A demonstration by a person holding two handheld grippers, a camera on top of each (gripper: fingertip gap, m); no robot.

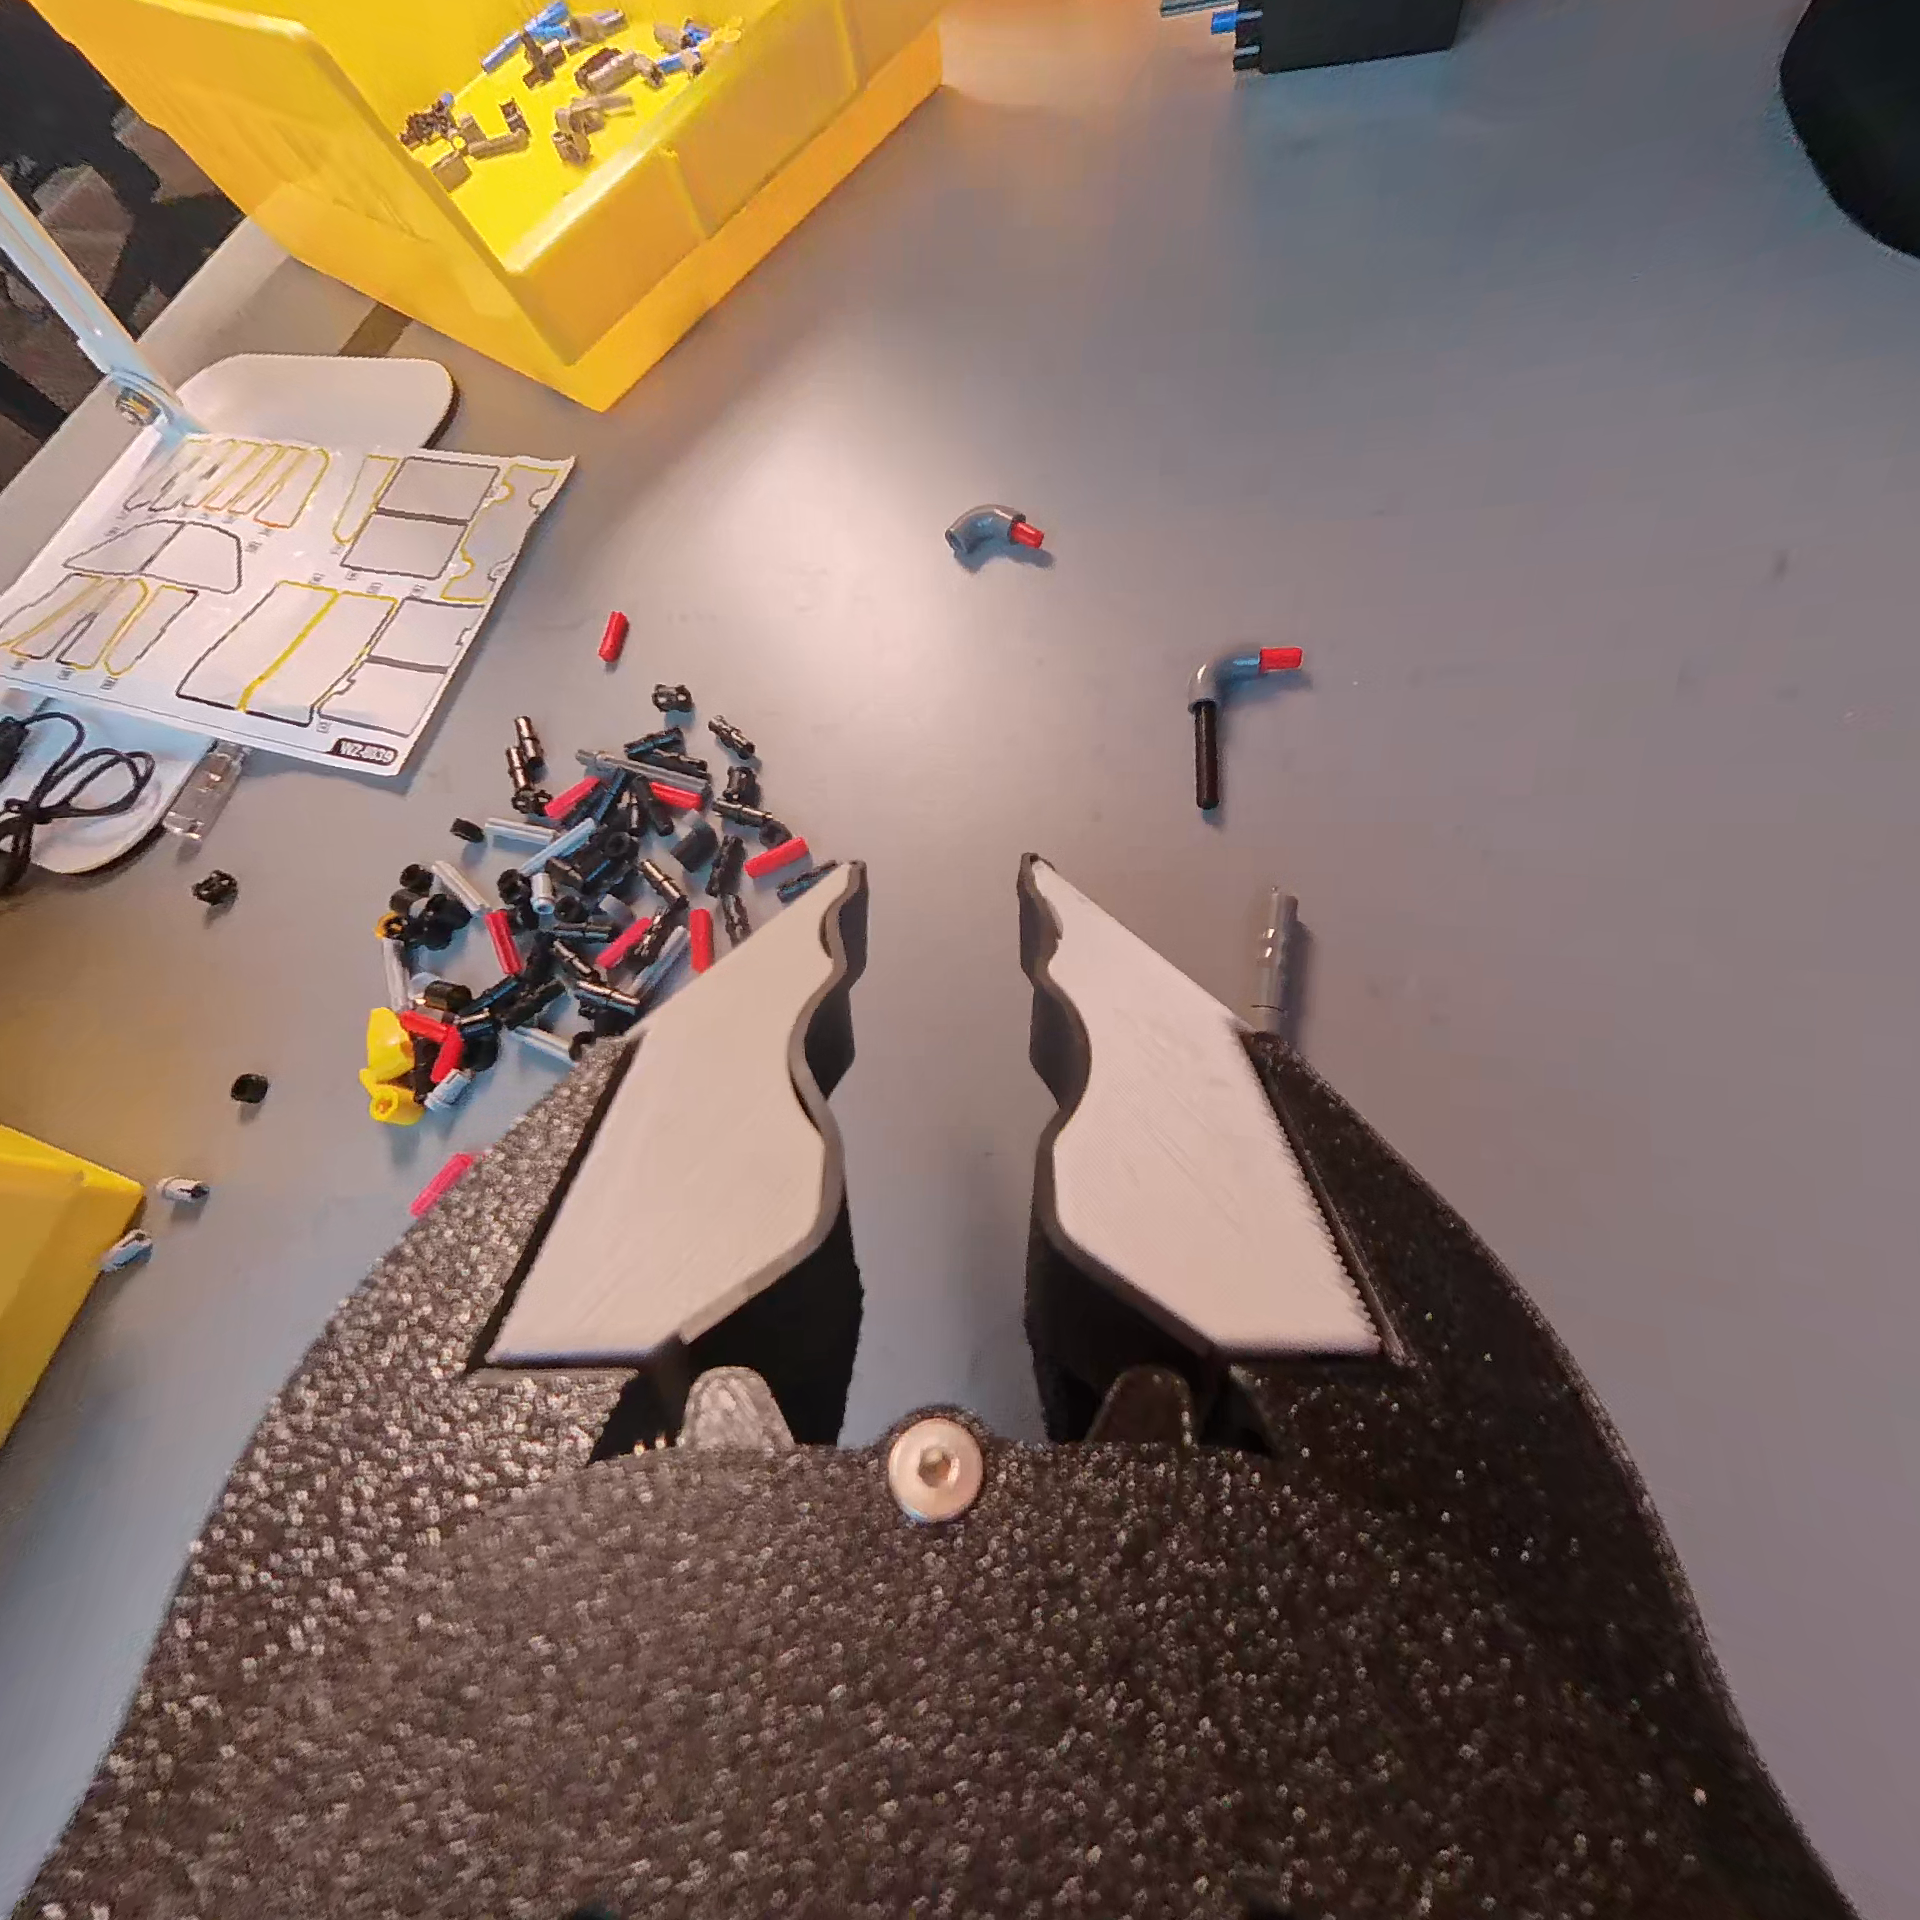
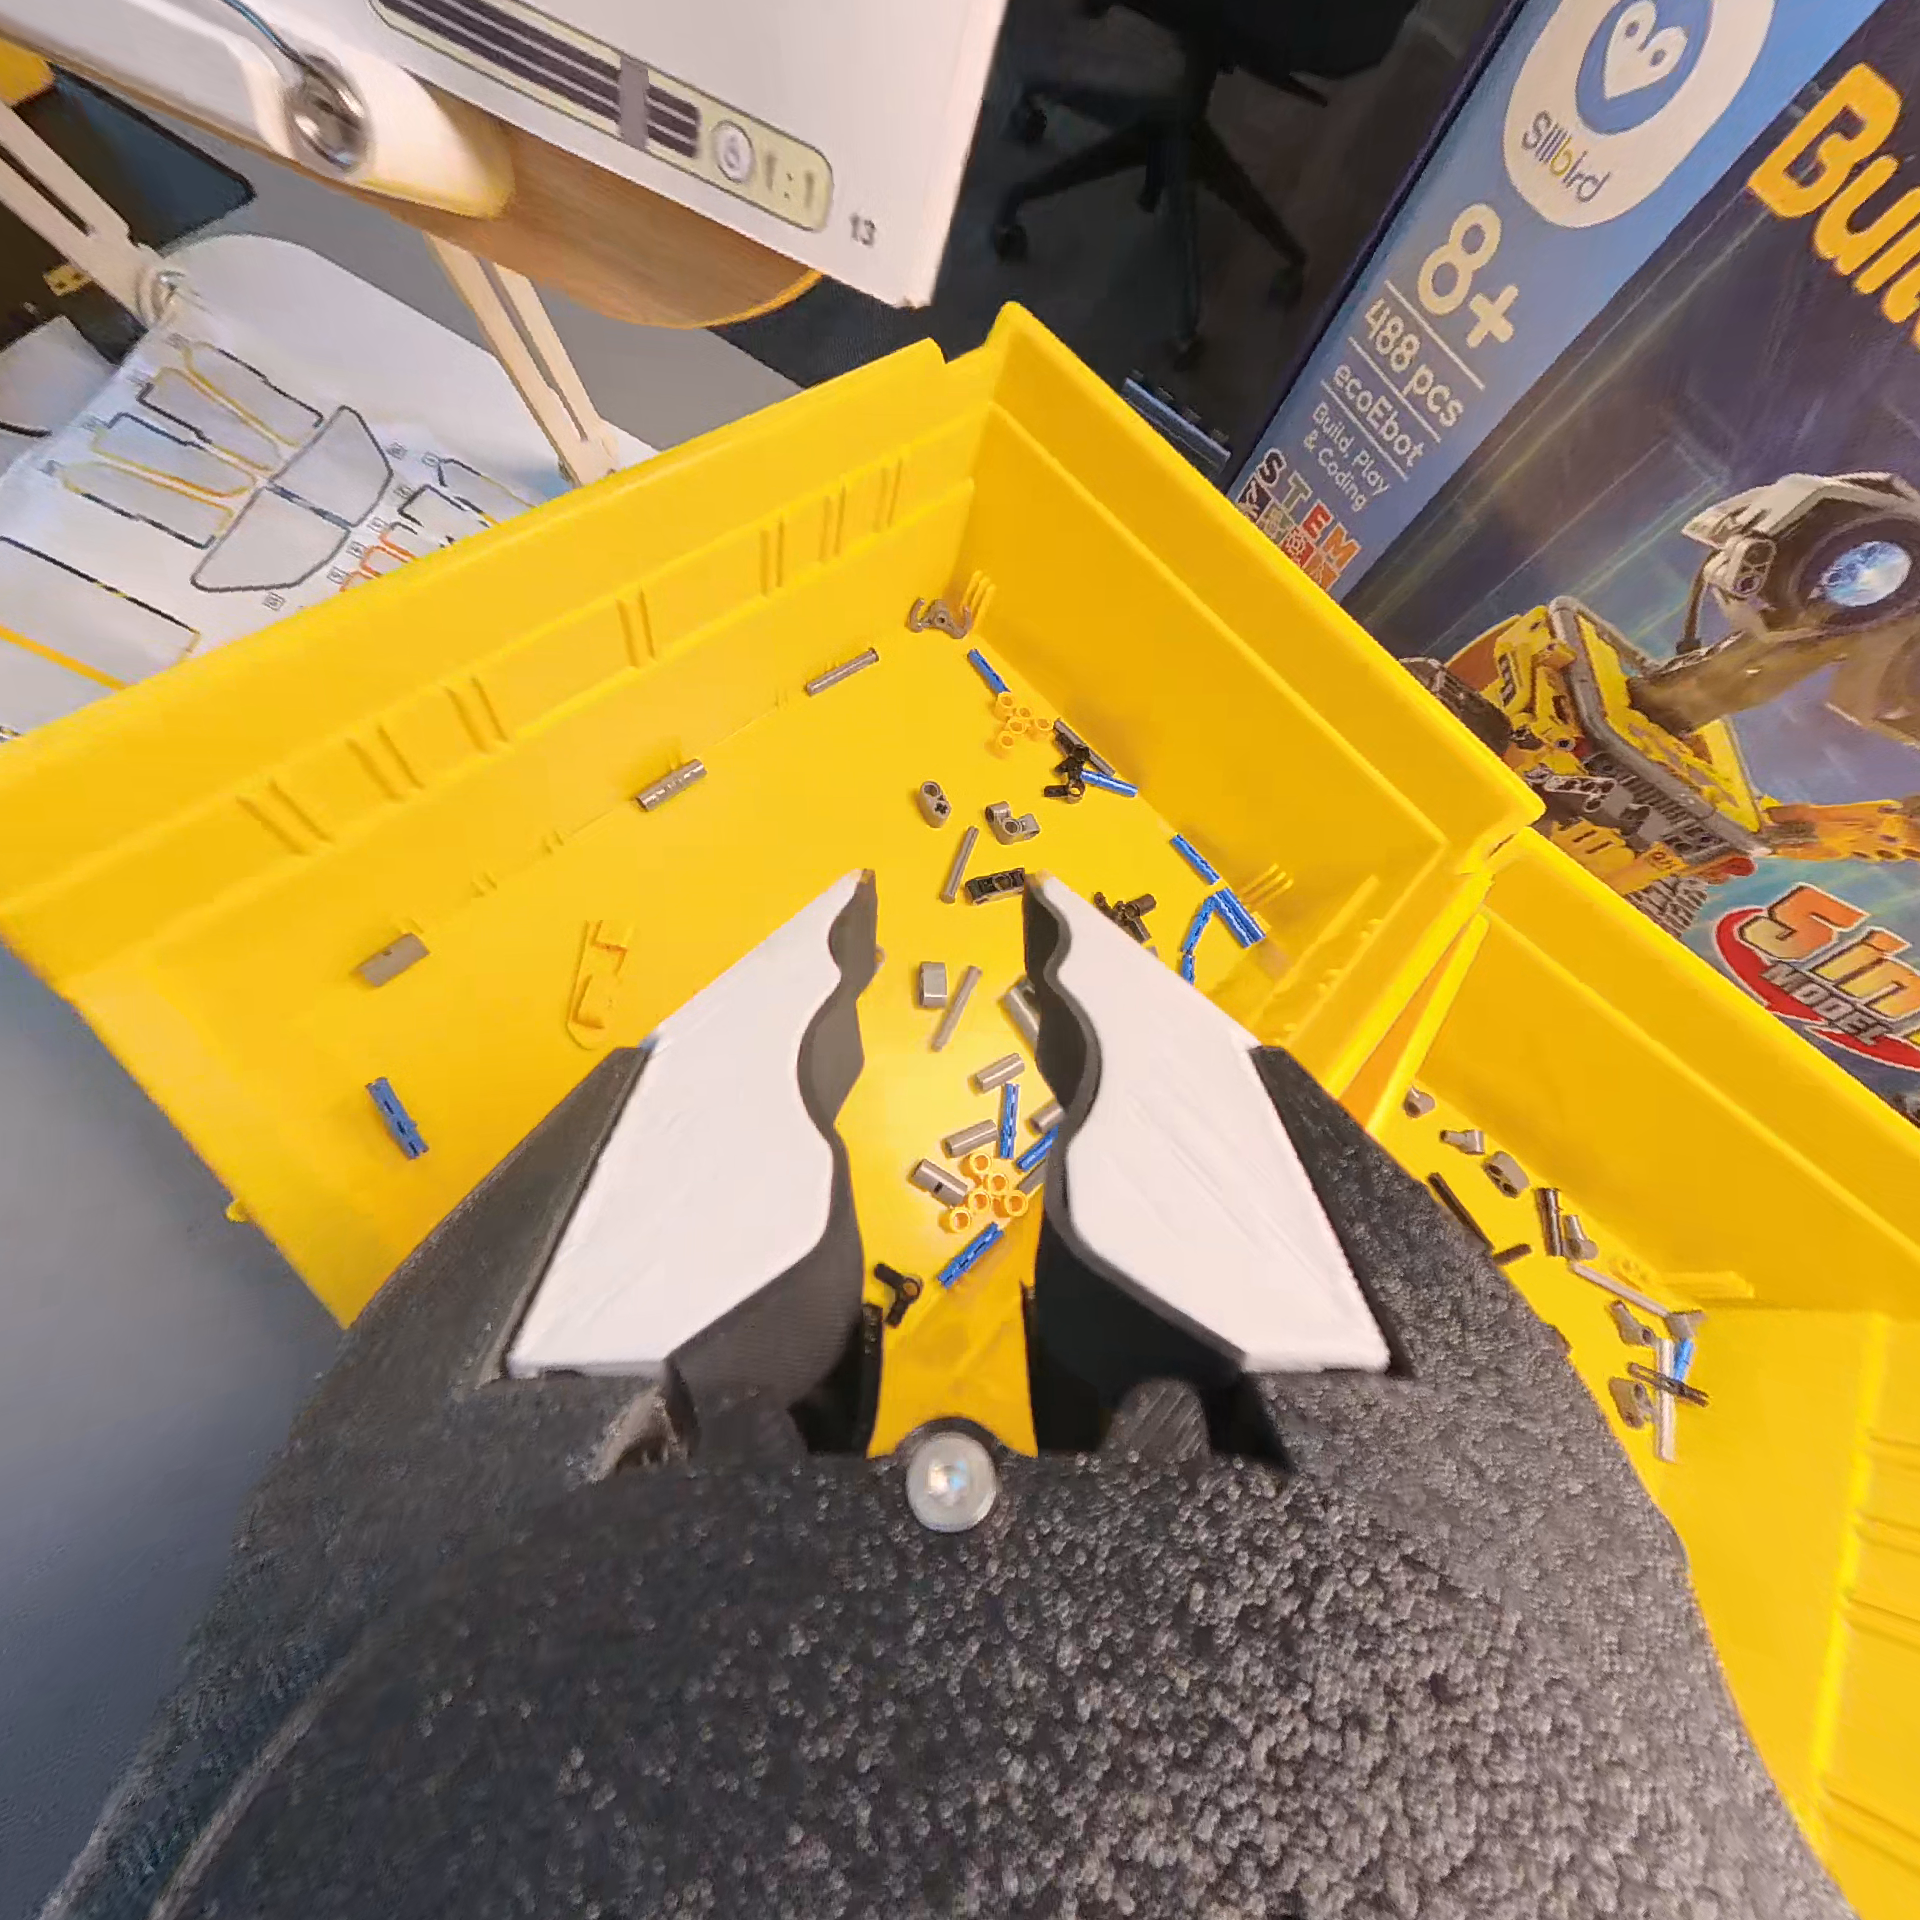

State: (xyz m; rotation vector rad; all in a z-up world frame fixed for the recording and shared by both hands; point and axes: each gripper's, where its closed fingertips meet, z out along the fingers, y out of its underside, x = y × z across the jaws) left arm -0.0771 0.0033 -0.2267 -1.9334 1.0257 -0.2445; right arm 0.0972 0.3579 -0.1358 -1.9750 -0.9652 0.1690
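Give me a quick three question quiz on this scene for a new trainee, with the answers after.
1. True or false: the left tongs grip a red pin.
2. Over what do the right tongs hover? A) a sticker sheet B) a yellow bin of small parts C) a black cable
3. Fill in: the pile of black and red pins lies on the grey ____.

Key: 1 false, they are open and empty above the table; 2 B; 3 table.

Sticker sheet [image 1: 260, 582], toy box [image 2: 1683, 540], desk [image 1: 1351, 416]
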